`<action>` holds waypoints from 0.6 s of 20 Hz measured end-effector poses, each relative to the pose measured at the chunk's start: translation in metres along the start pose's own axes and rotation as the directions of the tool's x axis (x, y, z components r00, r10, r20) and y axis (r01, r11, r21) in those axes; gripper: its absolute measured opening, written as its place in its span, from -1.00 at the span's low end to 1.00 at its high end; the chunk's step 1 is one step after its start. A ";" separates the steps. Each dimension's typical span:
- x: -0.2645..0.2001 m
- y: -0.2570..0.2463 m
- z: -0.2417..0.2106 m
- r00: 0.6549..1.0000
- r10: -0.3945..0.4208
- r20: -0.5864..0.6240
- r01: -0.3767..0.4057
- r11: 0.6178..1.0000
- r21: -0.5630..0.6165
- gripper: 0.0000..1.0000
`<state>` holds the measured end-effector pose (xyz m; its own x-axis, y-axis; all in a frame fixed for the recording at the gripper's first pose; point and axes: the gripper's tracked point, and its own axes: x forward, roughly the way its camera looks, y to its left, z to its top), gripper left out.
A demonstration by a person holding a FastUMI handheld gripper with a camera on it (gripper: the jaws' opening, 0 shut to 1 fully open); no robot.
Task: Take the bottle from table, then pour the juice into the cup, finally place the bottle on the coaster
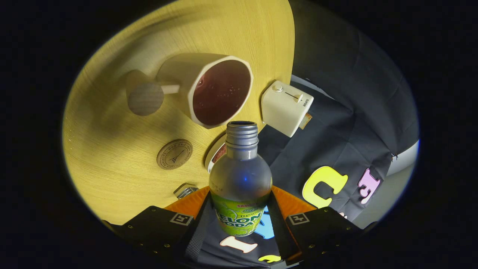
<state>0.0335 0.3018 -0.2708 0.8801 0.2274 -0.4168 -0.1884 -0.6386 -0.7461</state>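
Both fingers (239, 220) I see pressed on the frosted green-labelled plastic bottle (240, 183); its open neck points at the cream faceted cup (209, 87) of dark juice (221, 92) on the yellow wooden worktop (112, 149).

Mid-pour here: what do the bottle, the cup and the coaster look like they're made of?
Bottle: seemingly frosted translucent plastic, or perhaps coated metal, with a glossy printed label and a grey threaded neck; the jaws press both its sides. Cup: matte cream, probably ceramic, judging by its thick smooth rim. Coaster: likely wood or cork, a tan disc with an engraved mark.

Claw-mounted fisheye, tilted, close above the table (112, 157)
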 end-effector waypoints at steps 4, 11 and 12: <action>-0.001 0.002 0.001 1.000 0.010 0.008 -0.011 0.997 0.071 0.55; -0.001 0.009 0.003 0.998 0.027 0.048 -0.035 0.985 0.172 0.55; 0.000 0.009 0.003 0.998 0.025 0.054 -0.034 0.983 0.183 0.55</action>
<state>0.0305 0.2984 -0.2787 0.8503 0.2512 -0.4625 -0.2947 -0.5009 -0.8138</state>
